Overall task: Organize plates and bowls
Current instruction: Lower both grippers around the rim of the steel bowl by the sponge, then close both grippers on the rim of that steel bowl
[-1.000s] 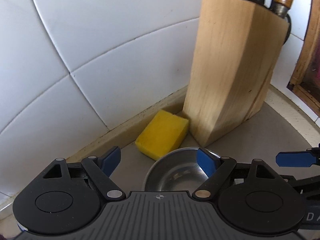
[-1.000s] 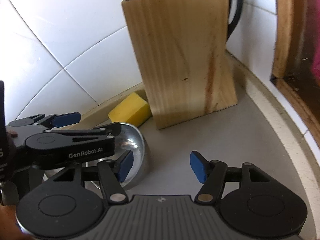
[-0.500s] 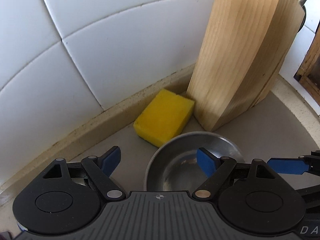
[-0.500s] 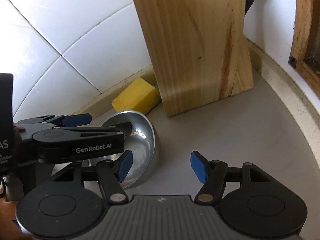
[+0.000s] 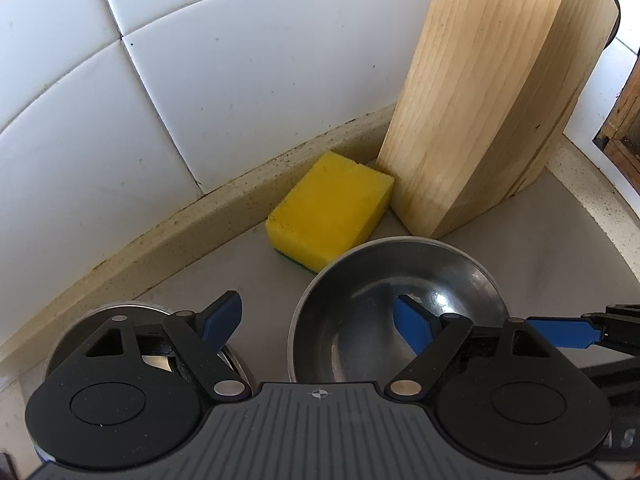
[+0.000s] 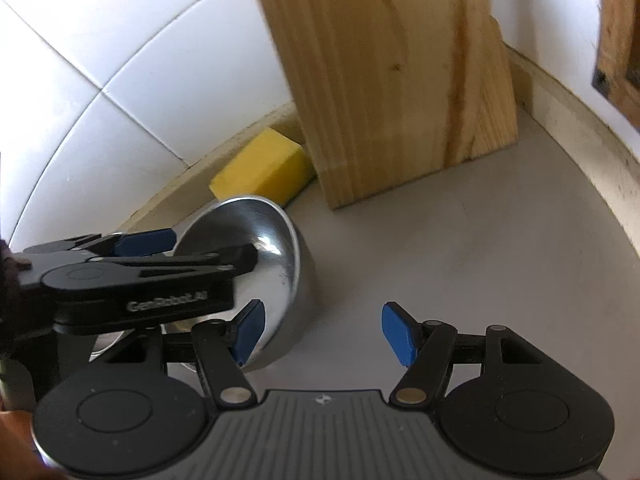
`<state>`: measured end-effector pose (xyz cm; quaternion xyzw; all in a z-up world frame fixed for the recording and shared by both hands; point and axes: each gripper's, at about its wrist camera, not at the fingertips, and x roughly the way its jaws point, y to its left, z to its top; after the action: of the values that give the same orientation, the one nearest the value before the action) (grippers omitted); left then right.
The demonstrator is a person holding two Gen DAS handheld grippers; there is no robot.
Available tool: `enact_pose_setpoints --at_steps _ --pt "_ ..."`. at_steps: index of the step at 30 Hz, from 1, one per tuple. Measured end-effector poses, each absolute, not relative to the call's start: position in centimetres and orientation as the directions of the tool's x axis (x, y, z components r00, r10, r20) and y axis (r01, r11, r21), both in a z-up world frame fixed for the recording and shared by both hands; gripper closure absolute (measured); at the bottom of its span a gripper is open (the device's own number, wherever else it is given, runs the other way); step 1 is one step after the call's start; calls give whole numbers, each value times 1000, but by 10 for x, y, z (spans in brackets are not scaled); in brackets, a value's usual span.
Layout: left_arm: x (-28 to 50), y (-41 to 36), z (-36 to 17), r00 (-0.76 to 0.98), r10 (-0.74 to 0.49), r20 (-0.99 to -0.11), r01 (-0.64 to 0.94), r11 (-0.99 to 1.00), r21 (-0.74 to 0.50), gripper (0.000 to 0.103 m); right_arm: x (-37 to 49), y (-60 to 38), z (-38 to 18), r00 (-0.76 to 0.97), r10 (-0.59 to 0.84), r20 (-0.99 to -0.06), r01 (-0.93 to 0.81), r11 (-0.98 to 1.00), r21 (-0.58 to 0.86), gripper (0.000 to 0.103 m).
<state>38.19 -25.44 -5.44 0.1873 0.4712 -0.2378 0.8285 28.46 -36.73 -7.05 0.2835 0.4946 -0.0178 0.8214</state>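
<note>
Two round steel bowls sit on the grey countertop (image 5: 560,240), both near its back edge under the white tiled wall (image 5: 200,100). One shiny steel bowl (image 5: 384,280) lies just in front of the single yellow rectangular sponge (image 5: 332,208), tilted on its side with its mouth turned to the left in the right wrist view; rim looks to touch the sponge. Second steel bowl (image 5: 120,312) is mostly hidden under the left gripper (image 5: 316,320), at the left of the counter. One pale wooden knife block (image 5: 488,100) stands upright in the back corner, touching the sponge's right end. Left gripper points steeply down, jaws spread wide, right blue pad (image 5: 412,328) over the bowl's inside, left one outside its rim; not pressing. Right gripper (image 6: 320,332) also angled down, jaws apart, its left pad by the bowl's rim, nothing clamped.
</note>
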Motion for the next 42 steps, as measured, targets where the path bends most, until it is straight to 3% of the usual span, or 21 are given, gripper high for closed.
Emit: enact_pose_setpoints --at_steps 6,16,23,29,32,35,42 --pt "385 -255 -59 437 -224 -871 572 816 77 22 282 -386 -73 522 256 -814 372 790 487 64" --pt "383 -256 -67 420 -191 -887 560 824 87 27 298 -380 -75 495 227 -839 354 829 432 66" --pt "377 -264 -70 396 -188 -899 582 808 88 29 293 -391 -82 496 294 -817 356 789 500 83" --pt "367 -269 -70 366 -202 -909 596 801 62 40 286 -385 -71 501 323 -803 286 813 506 103" --pt "361 -274 -70 357 -207 -911 603 796 55 49 283 -381 -65 503 314 -806 267 830 490 103" --pt "357 -274 -70 353 -210 -912 608 792 53 48 279 -382 -65 504 319 -803 267 826 497 103" --pt "348 -274 -70 378 -215 -901 624 778 76 36 273 -390 -76 468 321 -823 296 821 488 103"
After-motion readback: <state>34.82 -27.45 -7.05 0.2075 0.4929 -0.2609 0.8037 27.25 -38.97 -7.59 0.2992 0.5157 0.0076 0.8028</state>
